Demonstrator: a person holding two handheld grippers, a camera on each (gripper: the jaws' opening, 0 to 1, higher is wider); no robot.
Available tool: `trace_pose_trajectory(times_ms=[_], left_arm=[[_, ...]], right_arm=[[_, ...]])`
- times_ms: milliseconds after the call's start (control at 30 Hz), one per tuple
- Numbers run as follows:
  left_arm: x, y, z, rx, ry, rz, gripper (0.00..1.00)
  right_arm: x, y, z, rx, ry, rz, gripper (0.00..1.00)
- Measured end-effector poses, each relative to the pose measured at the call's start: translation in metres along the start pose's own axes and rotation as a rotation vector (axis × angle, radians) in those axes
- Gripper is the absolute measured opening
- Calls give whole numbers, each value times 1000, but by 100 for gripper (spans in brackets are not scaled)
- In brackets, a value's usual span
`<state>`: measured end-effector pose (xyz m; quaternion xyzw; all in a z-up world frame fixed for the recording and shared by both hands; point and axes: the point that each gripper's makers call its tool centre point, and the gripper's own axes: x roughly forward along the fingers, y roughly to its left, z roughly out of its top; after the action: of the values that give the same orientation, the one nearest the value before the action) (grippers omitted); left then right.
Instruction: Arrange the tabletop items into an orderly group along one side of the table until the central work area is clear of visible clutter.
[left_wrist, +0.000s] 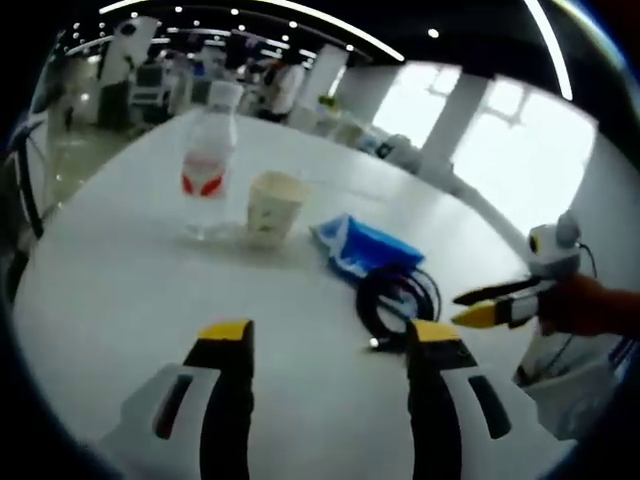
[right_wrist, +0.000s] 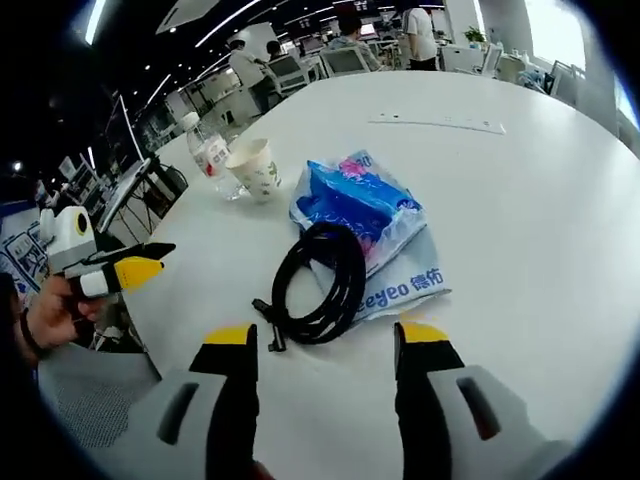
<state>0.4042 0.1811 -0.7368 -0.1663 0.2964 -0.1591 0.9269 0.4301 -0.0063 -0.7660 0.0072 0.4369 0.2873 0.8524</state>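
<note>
In the left gripper view, the left tongs (left_wrist: 325, 340) stand open above the bare white counter (left_wrist: 120, 290), their yellow-tipped jaws well apart and holding nothing. Farther along the counter a clear water bottle (left_wrist: 210, 165) with a red label stands upright, and a paper cup (left_wrist: 274, 207) stands just beside it. Next comes a blue tissue pack (left_wrist: 365, 245), with a coiled black cable (left_wrist: 395, 300) lying against its near edge. The right tongs (left_wrist: 478, 307) come in from the right, held by a hand (left_wrist: 590, 305), their jaws slightly parted and empty. In the right gripper view, the right tongs (right_wrist: 325, 340) are open over the counter (right_wrist: 520, 200), just short of the cable (right_wrist: 322, 282), whose coil overlaps the tissue pack (right_wrist: 365, 200). The cup (right_wrist: 254, 167) and bottle (right_wrist: 207, 150) stand together beyond them, near the far edge. The left tongs (right_wrist: 150, 260) show at left, gripped by a hand (right_wrist: 50, 315), with a small gap between the jaws.
</note>
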Motion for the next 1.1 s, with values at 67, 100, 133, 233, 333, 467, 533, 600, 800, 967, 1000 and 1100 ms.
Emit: trace_pose_trajectory(times_ms=[67,100,133,233,333,467,533,600,800,967,1000,1100], left_arm=[[0,0,0,-5,1,0,57],[0,0,0,-9,1,0,57],[-1,0,-1,-15,0,0,57],[-2,1,-1,-30,-3,1,56],[-3,1,-1,-34,-4,3,56],[-4,3,-4,-24,8,12,56],[-4,3,-3,-29,7,10,56],[-4,3,-4,-27,8,11,56],[-5,9,-5,-52,8,25,56],[-5,10,-6,-32,13,32,56],[-5,10,-6,-29,14,32,56],[-4,10,-7,11,27,40,59]], right_arm=[[6,0,2,-43,26,-4,54],[9,-2,3,-72,34,-15,53],[12,-2,5,-76,36,-20,53],[19,-5,10,-49,31,-22,50],[27,-9,12,-31,39,-30,43],[37,-11,10,-40,75,-27,40],[41,-15,10,-45,86,-34,38],[43,-17,13,-32,80,-35,31],[48,-17,13,-80,88,-41,14],[49,-15,9,-77,82,-37,12],[48,-13,7,-84,84,-33,10],[47,-12,6,-92,77,-34,8]])
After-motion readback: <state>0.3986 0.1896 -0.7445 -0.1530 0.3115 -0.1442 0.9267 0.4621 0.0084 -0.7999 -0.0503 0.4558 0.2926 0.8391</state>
